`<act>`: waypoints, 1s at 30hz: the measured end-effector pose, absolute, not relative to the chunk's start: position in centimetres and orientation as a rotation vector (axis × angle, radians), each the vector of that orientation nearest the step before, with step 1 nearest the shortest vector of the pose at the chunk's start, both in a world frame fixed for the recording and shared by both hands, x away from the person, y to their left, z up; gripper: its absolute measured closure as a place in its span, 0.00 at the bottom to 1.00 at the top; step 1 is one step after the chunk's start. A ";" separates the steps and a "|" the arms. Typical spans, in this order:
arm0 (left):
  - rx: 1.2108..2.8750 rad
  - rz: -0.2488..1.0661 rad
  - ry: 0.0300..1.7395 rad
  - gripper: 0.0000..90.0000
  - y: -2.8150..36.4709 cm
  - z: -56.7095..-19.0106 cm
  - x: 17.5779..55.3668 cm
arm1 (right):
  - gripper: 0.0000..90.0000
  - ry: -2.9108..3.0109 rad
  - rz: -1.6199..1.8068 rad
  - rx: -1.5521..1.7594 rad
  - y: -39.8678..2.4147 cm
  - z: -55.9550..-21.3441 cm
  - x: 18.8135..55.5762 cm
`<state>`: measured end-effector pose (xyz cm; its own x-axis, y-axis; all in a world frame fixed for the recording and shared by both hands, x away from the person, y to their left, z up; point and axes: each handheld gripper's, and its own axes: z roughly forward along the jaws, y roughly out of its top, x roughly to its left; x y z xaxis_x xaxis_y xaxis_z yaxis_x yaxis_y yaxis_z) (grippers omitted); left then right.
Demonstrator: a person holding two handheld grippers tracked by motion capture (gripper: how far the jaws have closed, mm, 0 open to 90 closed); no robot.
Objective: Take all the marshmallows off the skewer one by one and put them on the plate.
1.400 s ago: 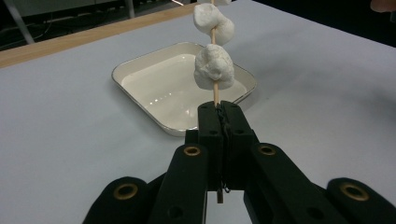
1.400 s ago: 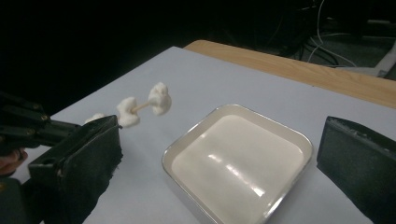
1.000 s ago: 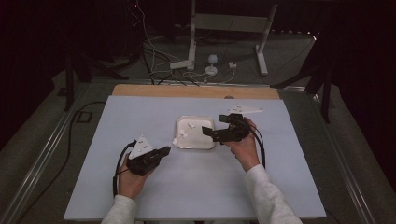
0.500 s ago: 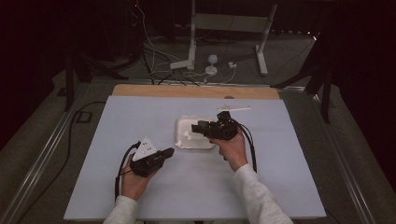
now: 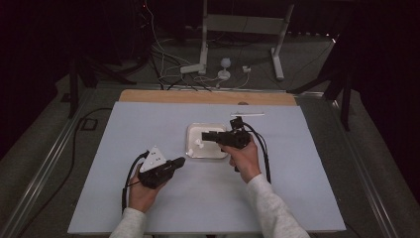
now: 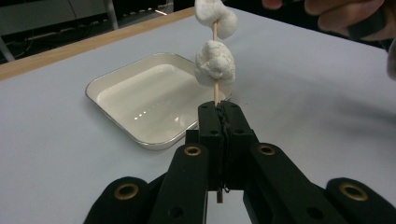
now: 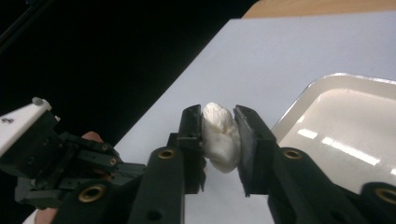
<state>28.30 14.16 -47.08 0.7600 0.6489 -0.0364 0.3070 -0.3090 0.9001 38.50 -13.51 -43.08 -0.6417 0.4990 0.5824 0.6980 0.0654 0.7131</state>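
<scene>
Right tongs [image 7: 219, 135] have just closed on a marshmallow [image 7: 220, 137] at frame centre, ready for threading onto the skewer [image 6: 215, 91] clenched in left tongs [image 6: 219, 123].

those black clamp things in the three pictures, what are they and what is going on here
They are hand-held grippers: a person holds one in each hand at a table covered with a pale grey sheet. One camera looks down from above; the other two ride on the grippers.

A shallow white square tray lies on the sheet. The left gripper is shut on a thin wooden skewer with two white marshmallows on it. The right gripper has just been closing, and its fingers now squeeze a loose white marshmallow.
</scene>
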 end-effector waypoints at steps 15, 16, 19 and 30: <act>1.919 0.423 0.704 1.00 14.4 -46.9 28.2 | 0.89 -2.176 -1.705 -1.307 -13.9 -42.1 38.2; 1.928 0.425 0.707 1.00 14.5 -47.0 28.2 | 0.89 -2.181 -1.710 -1.314 -13.9 -42.0 38.1; 1.960 0.440 0.745 1.00 15.2 -47.7 28.2 | 0.90 -2.137 -1.800 -1.402 -15.1 -41.4 38.2; 1.904 0.429 0.763 1.00 15.4 -47.1 28.4 | 0.88 -2.248 -1.745 -1.400 -17.0 -41.6 38.7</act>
<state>28.36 15.36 -47.15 0.7381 0.6737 -0.0356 0.3194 -0.3025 0.8980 38.74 -16.95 -41.59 -0.6098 0.6420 0.4648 0.6096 0.0050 0.7927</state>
